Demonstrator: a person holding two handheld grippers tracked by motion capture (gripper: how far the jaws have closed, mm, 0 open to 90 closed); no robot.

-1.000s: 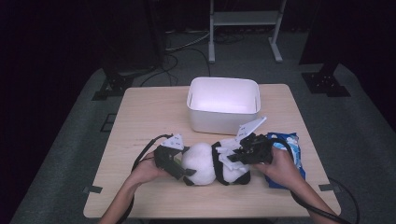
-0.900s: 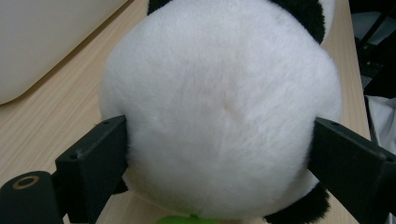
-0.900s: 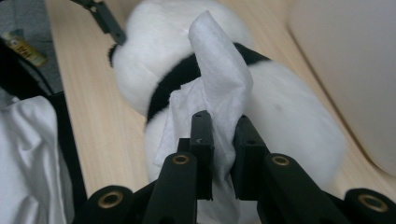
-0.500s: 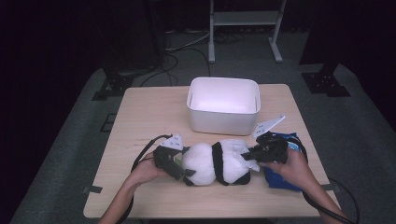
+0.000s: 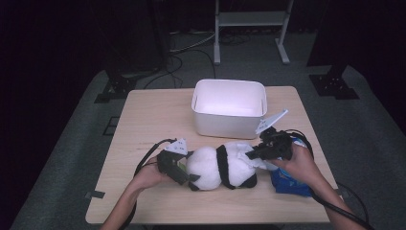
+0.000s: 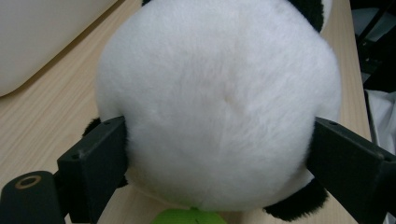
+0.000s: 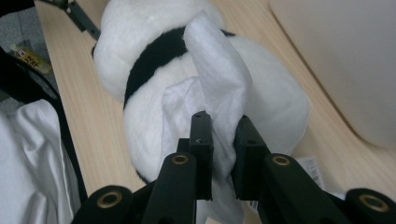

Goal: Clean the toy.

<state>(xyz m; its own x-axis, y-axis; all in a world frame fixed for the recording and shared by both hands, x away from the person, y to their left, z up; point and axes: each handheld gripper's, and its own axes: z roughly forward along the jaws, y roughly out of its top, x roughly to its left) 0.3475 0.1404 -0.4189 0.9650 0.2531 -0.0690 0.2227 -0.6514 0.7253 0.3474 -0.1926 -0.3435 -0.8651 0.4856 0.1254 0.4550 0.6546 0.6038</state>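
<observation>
Right gripper back on the panda with a white wipe, left gripper clamping the toy.

The plush panda [image 5: 222, 165] lies on its side at the near middle of the table [image 5: 143, 124], just in front of the white bin [image 5: 229, 108]. The left gripper [image 5: 184, 175] holds its jaws spread wide and pressed into the white round end of the toy, unmoved. The right gripper [image 5: 253, 154], pulled off to the right half a second ago, now sits at the toy's right end, jaws nearly together pinching a folded white wipe [image 7: 219, 98] that drapes on the fur. Likely a wiping pass is starting again. The blue wipe pack [image 5: 289, 182] lies at the near right under the right hand.
</observation>
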